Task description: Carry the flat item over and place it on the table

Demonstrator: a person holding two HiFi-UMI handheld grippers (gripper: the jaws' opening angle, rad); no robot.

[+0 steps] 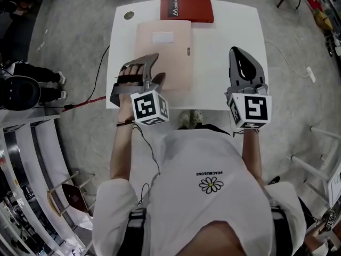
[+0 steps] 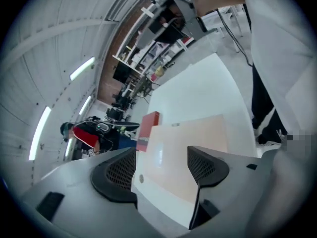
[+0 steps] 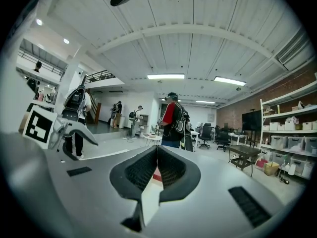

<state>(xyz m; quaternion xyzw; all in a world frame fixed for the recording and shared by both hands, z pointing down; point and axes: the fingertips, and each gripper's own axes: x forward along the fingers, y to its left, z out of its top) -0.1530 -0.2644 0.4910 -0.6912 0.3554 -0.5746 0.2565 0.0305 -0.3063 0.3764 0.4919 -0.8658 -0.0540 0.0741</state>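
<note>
A flat beige folder (image 1: 165,52) with a white label lies on the white table (image 1: 234,31), its far edge close to a red box (image 1: 186,8). My left gripper (image 1: 152,68) hovers over the folder's near-left corner, jaws apart and nothing between them. In the left gripper view the folder (image 2: 193,143) shows on the table beyond the open left gripper (image 2: 161,165), with the red box (image 2: 148,125) behind it. My right gripper (image 1: 238,51) is held over the table's right part, shut and empty. The right gripper view shows its tips (image 3: 157,152) meeting.
A round cable hole (image 1: 129,15) sits in the table's far-left corner. A seated person in black (image 1: 21,84) is on the floor side at left, beside a red cable (image 1: 85,103). White shelving (image 1: 32,159) runs along the lower left. People (image 3: 173,123) stand across the room.
</note>
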